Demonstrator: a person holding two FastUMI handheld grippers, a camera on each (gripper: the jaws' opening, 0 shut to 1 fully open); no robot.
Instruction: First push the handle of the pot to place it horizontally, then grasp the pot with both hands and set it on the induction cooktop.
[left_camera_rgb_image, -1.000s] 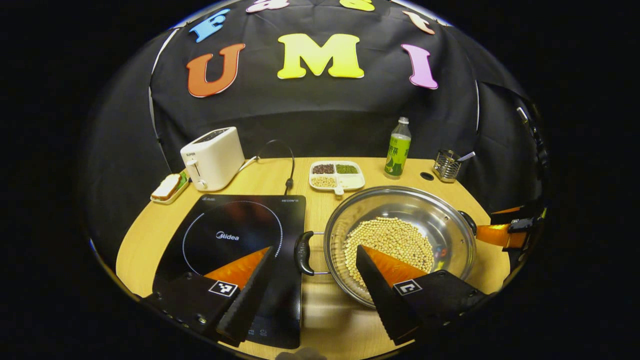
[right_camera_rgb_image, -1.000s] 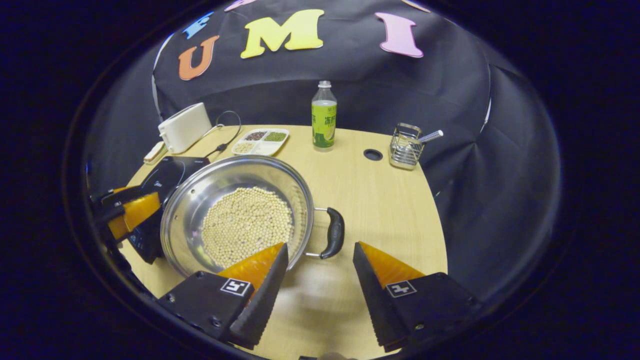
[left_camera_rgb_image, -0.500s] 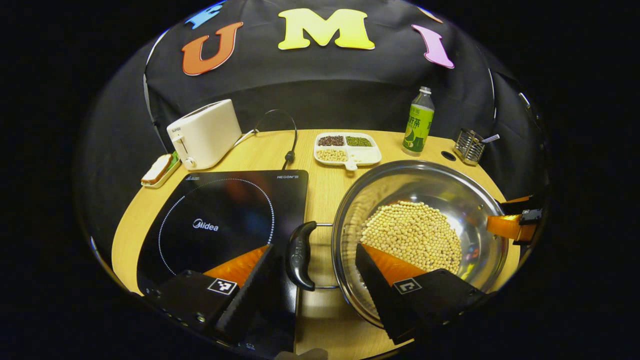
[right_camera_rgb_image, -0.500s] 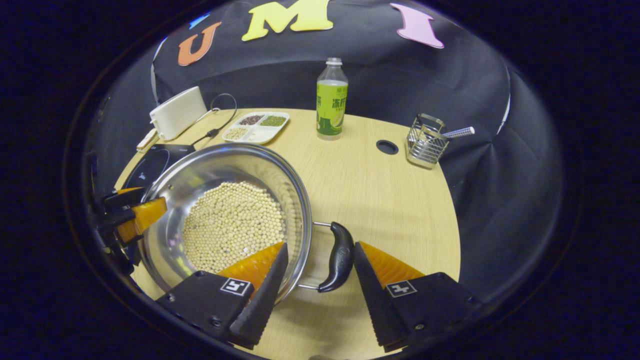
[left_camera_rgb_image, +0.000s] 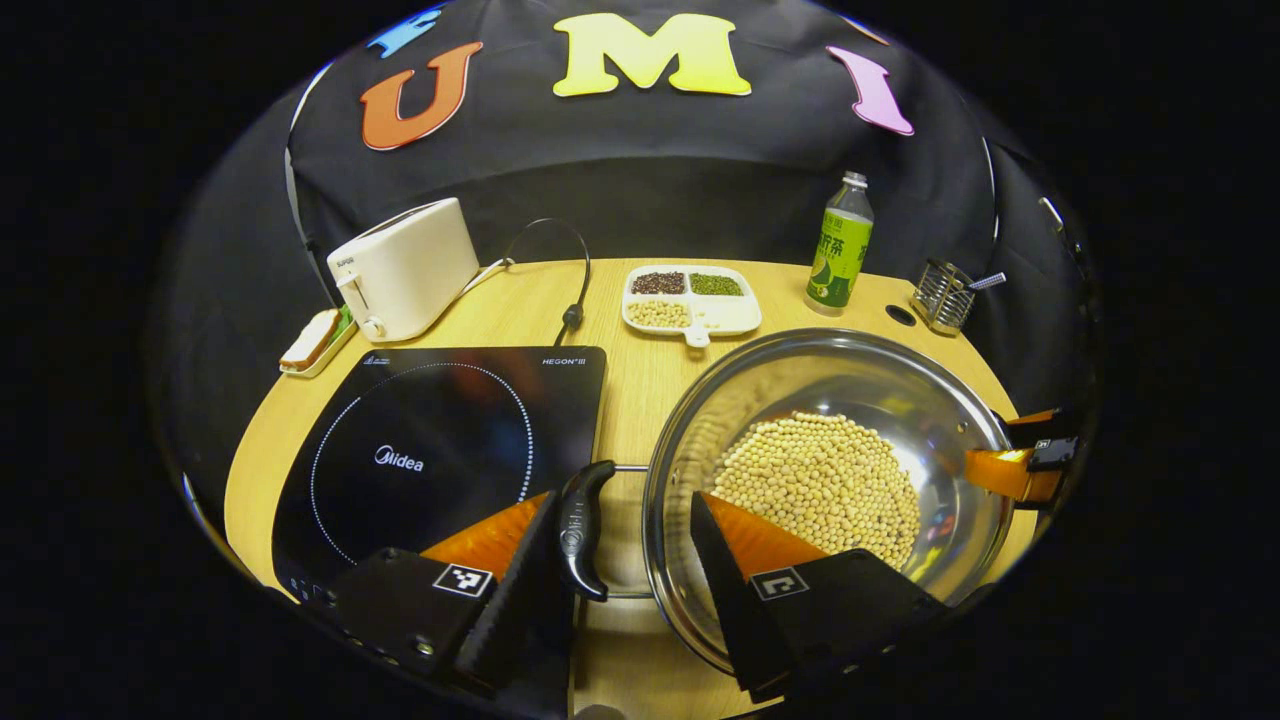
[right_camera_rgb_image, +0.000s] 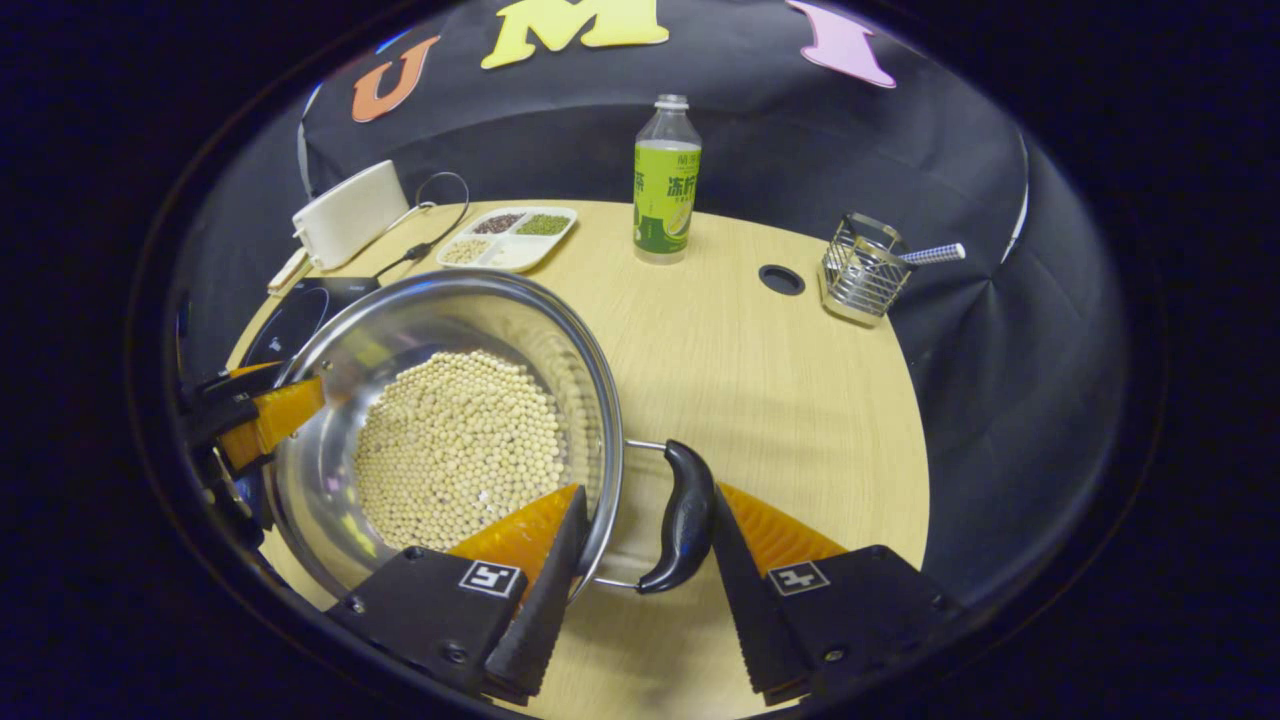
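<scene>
Straddling a handle each, the left gripper and right gripper have their jaws apart, not yet clamped, though the outer finger of each may already touch its grip. The pot sits on the bench just beside the induction cooktop, its left handle and right handle lying across, so the turning looks done; grasping, lifting and setting down remain. I count one pot with two handles, one cooktop, one toaster, one bottle, one divided tray, one wire holder.
</scene>
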